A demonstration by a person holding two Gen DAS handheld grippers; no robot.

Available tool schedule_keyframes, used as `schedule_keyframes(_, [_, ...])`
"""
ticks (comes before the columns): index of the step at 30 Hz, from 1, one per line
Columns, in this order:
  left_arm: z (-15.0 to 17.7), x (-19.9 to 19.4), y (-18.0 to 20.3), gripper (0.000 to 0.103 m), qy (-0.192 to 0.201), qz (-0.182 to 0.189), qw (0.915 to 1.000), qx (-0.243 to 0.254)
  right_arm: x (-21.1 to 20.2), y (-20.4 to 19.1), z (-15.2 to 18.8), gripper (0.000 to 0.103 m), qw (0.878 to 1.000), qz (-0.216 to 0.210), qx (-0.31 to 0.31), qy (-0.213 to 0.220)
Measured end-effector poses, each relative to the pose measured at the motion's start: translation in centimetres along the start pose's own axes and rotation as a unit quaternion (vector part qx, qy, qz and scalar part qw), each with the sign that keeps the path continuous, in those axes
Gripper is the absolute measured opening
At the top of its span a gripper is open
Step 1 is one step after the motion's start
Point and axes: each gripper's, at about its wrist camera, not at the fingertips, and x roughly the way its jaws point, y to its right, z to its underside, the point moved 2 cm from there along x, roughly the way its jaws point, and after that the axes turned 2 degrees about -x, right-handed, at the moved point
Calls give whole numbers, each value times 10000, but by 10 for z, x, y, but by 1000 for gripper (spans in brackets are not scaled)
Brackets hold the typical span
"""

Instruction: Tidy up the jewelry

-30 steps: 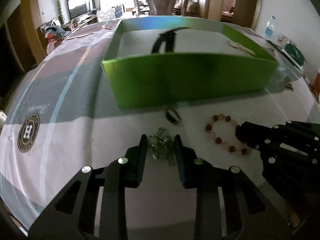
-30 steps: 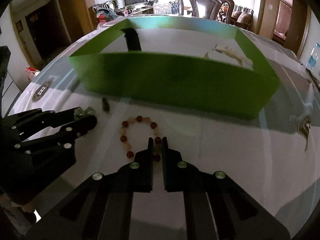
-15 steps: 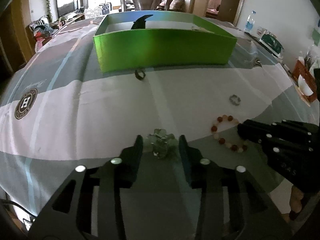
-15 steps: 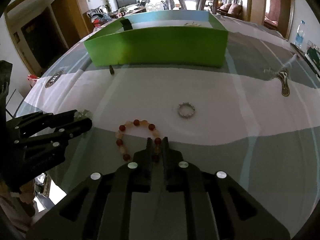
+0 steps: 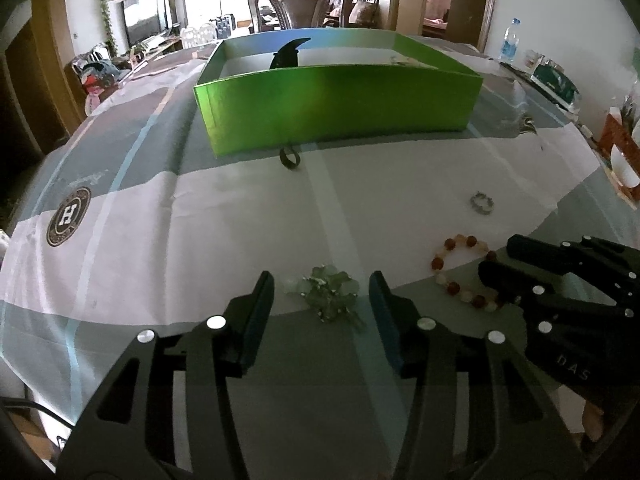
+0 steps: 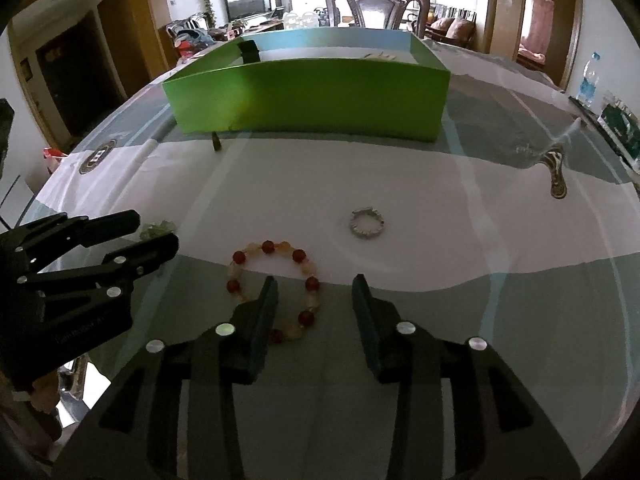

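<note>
A pale green bead bracelet [image 5: 330, 294] lies on the table between the tips of my open left gripper [image 5: 322, 298]. A red and cream bead bracelet [image 6: 276, 288] lies on the table, its right side between the tips of my open right gripper [image 6: 314, 300]; it also shows in the left wrist view [image 5: 464, 276]. A small silver ring [image 6: 366, 222] lies beyond it. A dark ring [image 5: 290, 158] lies just in front of the green box [image 5: 340, 104], which holds a black item [image 5: 286, 54] and a pale piece [image 6: 378, 55].
A patterned grey and white cloth [image 5: 160, 208] covers the glass table. A carved wooden chair [image 6: 376, 4] stands behind the box. A water bottle [image 6: 590, 82] and small items stand at the far right edge. A gold ornament print [image 6: 556, 176] marks the cloth on the right.
Both grippers have pulled back from the green box, dragging the bracelets toward the near edge, then both opened and let their bracelets rest on the table.
</note>
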Motion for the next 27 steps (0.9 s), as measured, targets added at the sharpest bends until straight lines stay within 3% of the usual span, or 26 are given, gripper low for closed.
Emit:
schedule_keyframes(9, [2,5,2,48,-57,-101,9999,-16,2,4,-1,20,9999,144,23,32])
schedule_keyframes(23, [3,5,6,51,-9,-193,9998,-13,3,4,0,20,9997,224,27,47])
schedule_keyframes(27, [4,6,6,54,3,-216,9998,-29,3,4,0,25,9997,244,31,61])
